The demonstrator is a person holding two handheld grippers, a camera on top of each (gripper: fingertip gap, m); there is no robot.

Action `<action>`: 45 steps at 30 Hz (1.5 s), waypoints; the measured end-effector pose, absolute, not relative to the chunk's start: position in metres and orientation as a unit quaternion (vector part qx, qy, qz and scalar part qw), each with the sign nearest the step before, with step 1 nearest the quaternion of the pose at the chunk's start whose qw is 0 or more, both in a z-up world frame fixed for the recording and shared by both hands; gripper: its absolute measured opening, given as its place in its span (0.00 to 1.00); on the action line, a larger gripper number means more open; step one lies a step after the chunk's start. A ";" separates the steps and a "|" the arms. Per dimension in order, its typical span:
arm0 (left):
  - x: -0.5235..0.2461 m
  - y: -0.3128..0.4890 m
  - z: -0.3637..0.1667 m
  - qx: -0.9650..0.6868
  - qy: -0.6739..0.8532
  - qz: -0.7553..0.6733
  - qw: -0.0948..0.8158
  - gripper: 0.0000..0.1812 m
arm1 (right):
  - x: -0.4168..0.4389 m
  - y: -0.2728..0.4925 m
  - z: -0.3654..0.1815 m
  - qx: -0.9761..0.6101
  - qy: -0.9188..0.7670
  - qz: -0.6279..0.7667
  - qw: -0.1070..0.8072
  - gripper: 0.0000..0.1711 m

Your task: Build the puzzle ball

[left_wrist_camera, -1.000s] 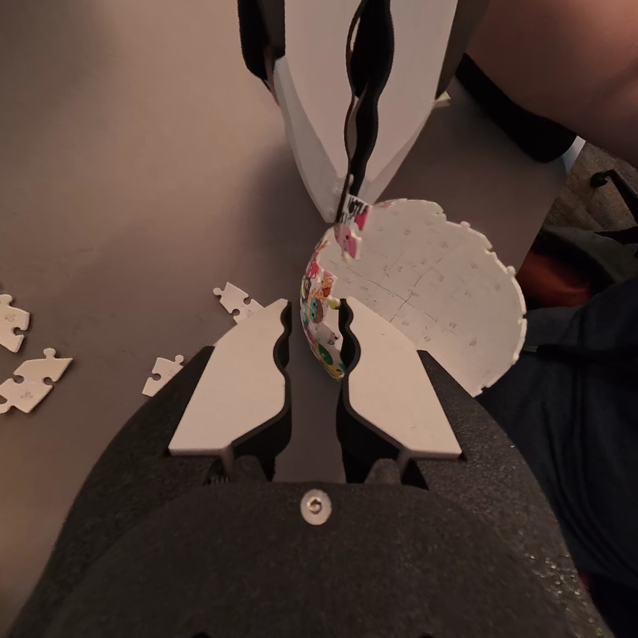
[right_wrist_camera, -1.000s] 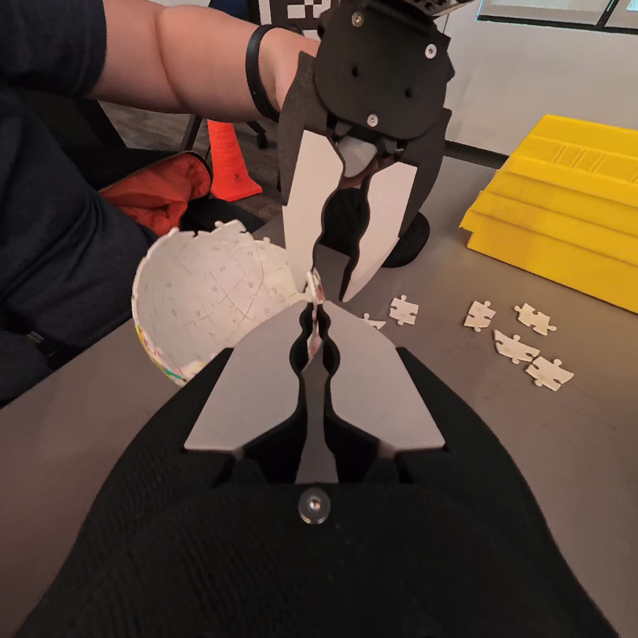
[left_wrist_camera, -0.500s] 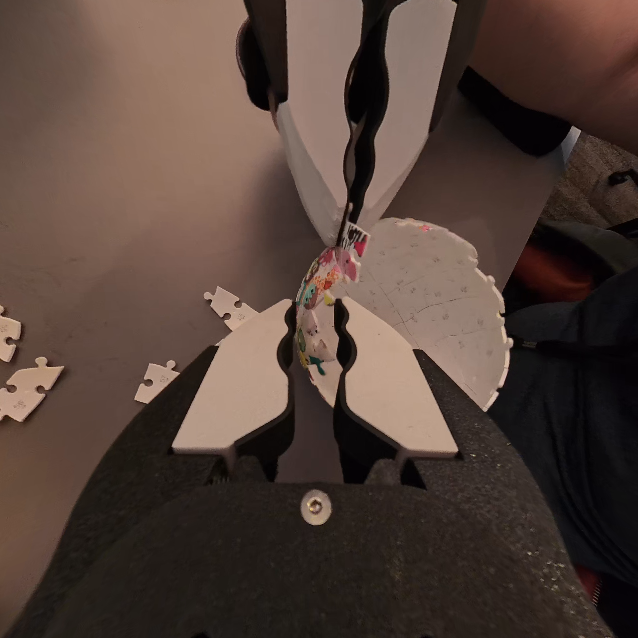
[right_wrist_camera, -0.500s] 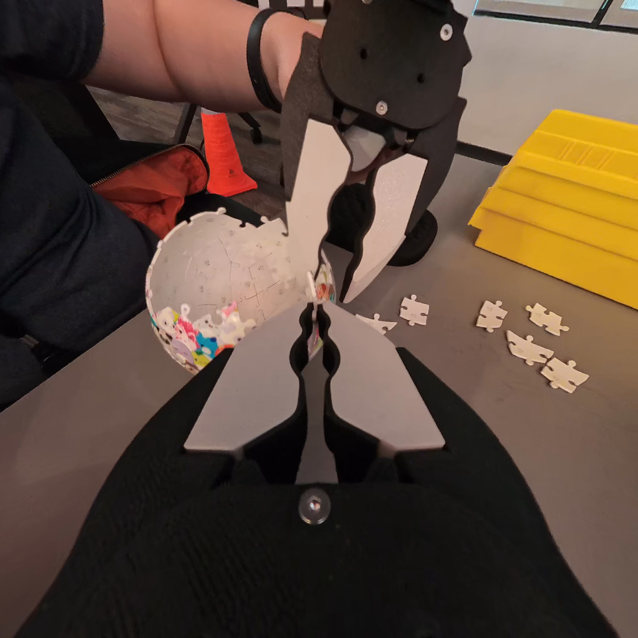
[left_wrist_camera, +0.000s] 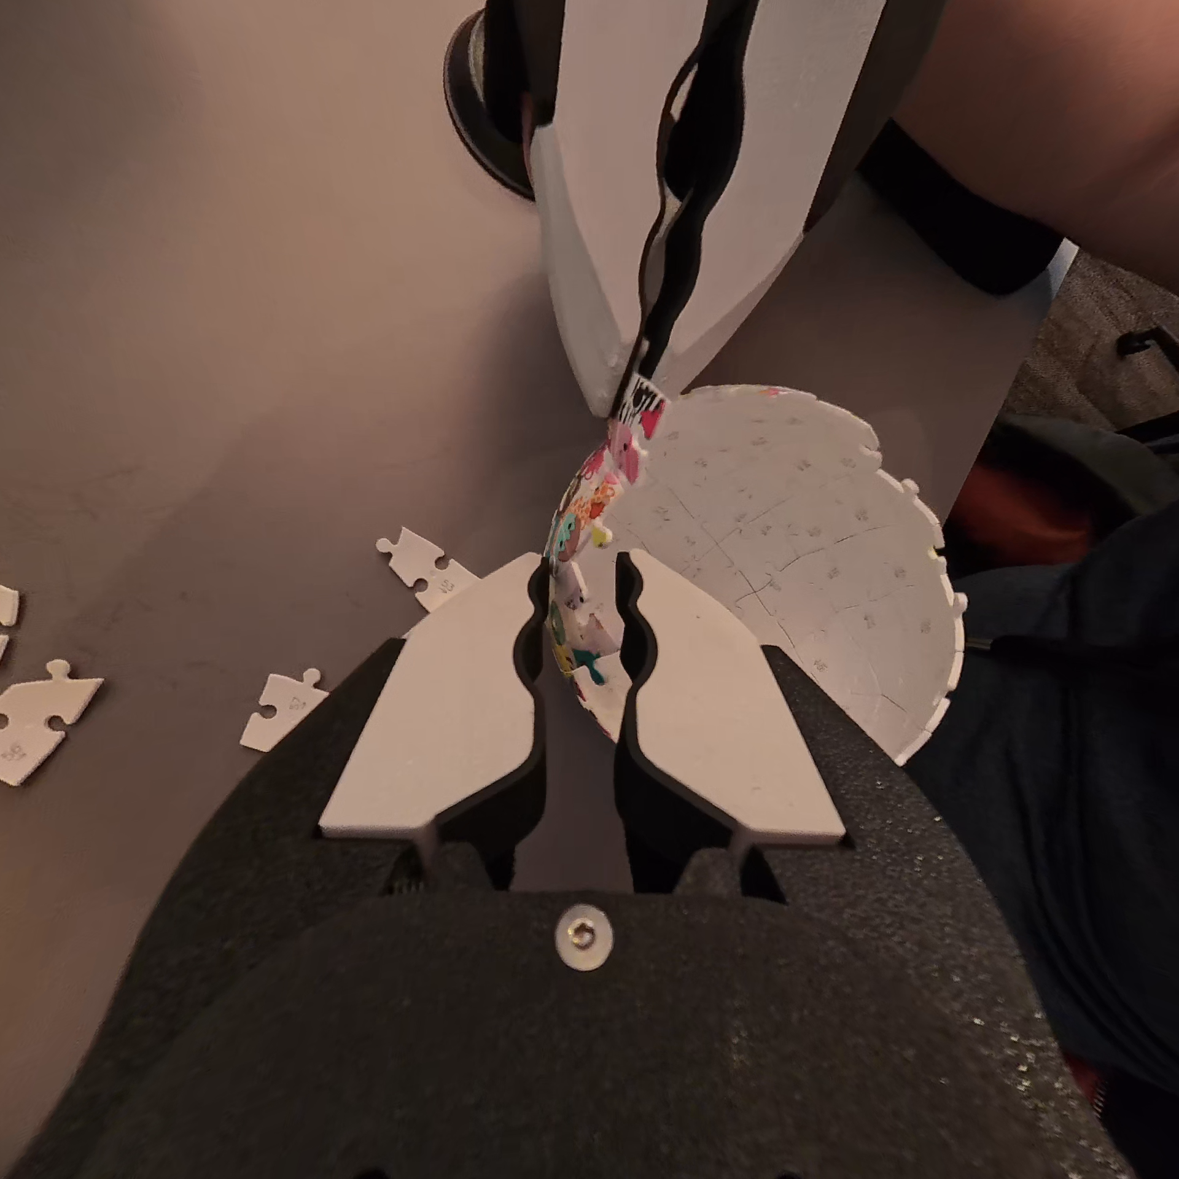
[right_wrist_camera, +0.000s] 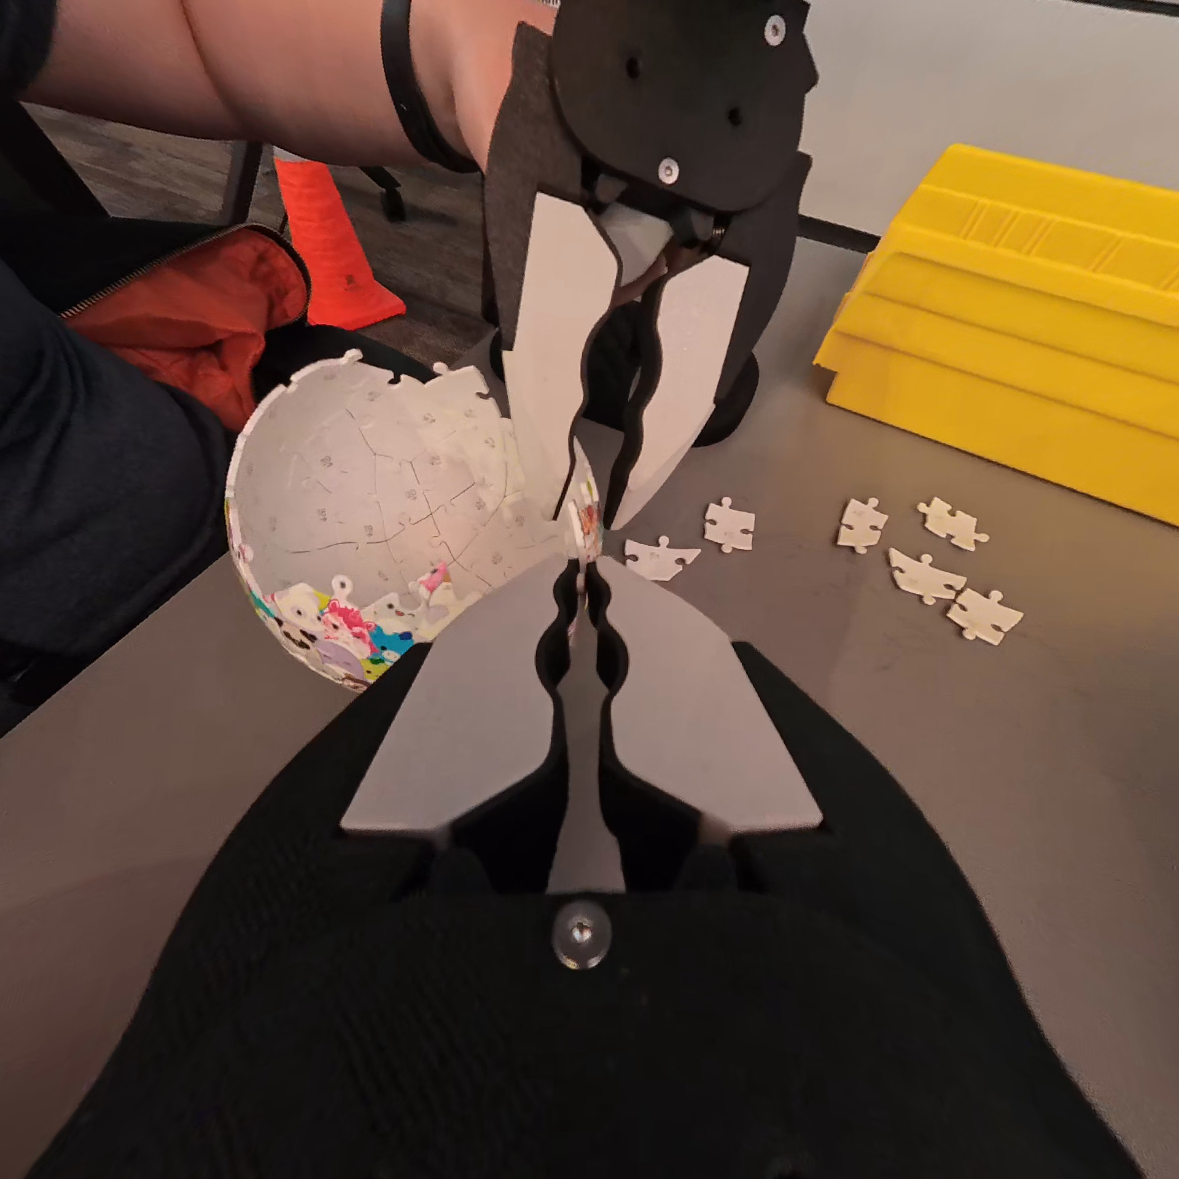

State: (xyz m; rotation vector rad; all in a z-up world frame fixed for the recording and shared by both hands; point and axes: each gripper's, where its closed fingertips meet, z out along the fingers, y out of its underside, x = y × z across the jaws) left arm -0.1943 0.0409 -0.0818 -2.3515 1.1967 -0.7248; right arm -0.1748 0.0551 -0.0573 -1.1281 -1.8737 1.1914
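- Left wrist view: the left claw (left_wrist_camera: 580, 568) is reaching forward low over the grey bench (left_wrist_camera: 223, 319), its fingers straddling the wall of the half-built puzzle ball (left_wrist_camera: 785, 561) — a narrow gap shows on the inner side, so a firm clamp cannot be told. The right claw (left_wrist_camera: 638, 389) is pointing down from above, clenched on a printed piece (left_wrist_camera: 641, 415) at the ball's rim. Loose pieces (left_wrist_camera: 421, 568) are lying face down just to the left.
- Right wrist view: the right claw (right_wrist_camera: 582, 561) is pinching that piece (right_wrist_camera: 587, 526) edge-on, fingers nearly together. The ball (right_wrist_camera: 383, 497) is sitting at the bench edge, its white hollow facing the camera. The left claw (right_wrist_camera: 590, 510) is hanging steeply downward from a forearm (right_wrist_camera: 287, 76) — a black wristband (right_wrist_camera: 408, 96) is circling the wrist. Yellow trays (right_wrist_camera: 1021, 357) are stacked far right.
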 end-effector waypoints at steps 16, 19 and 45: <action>-0.200 0.045 -0.084 -0.851 0.441 -0.209 0.197 0.17 | -0.179 0.052 -0.058 -0.443 -0.697 0.469 0.313 0.02; -0.199 0.043 -0.082 -0.848 0.438 -0.220 0.203 0.17 | -0.180 0.052 -0.059 -0.444 -0.698 0.468 0.313 0.02; -0.196 0.050 -0.087 -0.839 0.477 -0.179 0.194 0.09 | -0.189 0.056 -0.062 -0.466 -0.680 0.457 0.333 0.02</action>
